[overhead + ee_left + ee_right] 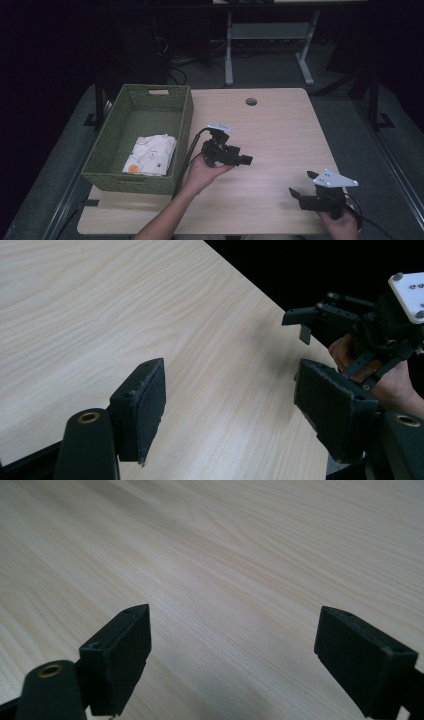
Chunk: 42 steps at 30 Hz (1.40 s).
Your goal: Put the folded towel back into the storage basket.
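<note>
The pale wooden counter [280, 130] takes up most of the room in front of the person, bare across its middle and right, with a small round hole [251, 101] near its far edge. On its left side sits a green woven basket [107, 150], long side running away from the person, its near end hanging close to the counter's front edge. Inside the basket, at the near end, lies a folded white cloth [150, 155] printed with small coloured shapes and an orange spot.

The left tongs [246, 160] are held just beside the basket's right wall, over the middle of the counter, pointing to the right. Their pads stand spread wide with nothing but bare wood between them, as the left gripper view shows [230, 415].

The right tongs [294, 192] sit low near the front right corner, well apart from the basket, pointing left. In the right gripper view [232, 665] their pads also stand wide apart over empty wood.
</note>
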Available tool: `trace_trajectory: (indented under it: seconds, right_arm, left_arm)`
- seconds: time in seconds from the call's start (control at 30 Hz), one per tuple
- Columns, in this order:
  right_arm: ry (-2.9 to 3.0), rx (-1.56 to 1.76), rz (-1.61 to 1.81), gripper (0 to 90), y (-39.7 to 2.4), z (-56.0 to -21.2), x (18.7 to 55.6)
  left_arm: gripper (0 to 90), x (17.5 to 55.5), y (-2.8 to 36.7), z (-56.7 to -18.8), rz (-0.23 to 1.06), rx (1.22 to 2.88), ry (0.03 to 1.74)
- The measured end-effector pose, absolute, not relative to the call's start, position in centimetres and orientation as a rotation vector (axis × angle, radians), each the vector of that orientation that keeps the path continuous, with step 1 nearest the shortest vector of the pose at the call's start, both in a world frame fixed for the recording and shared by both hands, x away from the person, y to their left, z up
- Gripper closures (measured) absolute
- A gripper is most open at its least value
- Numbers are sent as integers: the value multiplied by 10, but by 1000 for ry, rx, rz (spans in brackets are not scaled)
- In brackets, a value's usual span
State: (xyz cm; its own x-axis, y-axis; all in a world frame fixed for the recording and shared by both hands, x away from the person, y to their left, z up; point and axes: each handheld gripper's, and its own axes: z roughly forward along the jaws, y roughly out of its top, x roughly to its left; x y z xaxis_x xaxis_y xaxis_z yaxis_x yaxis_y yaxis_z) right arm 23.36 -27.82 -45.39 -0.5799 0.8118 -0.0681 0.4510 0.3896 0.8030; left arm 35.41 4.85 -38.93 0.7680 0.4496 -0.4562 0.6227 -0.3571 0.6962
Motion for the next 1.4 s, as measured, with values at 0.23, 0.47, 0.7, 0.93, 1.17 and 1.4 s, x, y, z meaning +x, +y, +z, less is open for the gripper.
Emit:
trace_trajectory:
  seconds: [0.23,0.47,0.7,0.93,1.17,1.4]
  right_arm:
    - [2199,1083,1062,148,-278,-454,234]
    - [2203,1086,1061,148,-279,-455,234]
    - [2205,1086,1059,148,-279,-455,233]
    - [2205,1090,1062,148,-279,-455,233]
    - [2207,1090,1060,148,-278,-455,232]
    - [2212,1079,1062,148,-278,-456,233]
  left_arm:
    - [288,353,41,-396,-232,2017,806]
    - [288,351,34,-403,-235,2014,811]
    - [288,348,28,-411,-246,2018,811]
    - [288,345,23,-418,-255,2023,810]
    - [288,339,20,-427,-269,2036,800]
    - [285,329,15,-432,-259,2059,771]
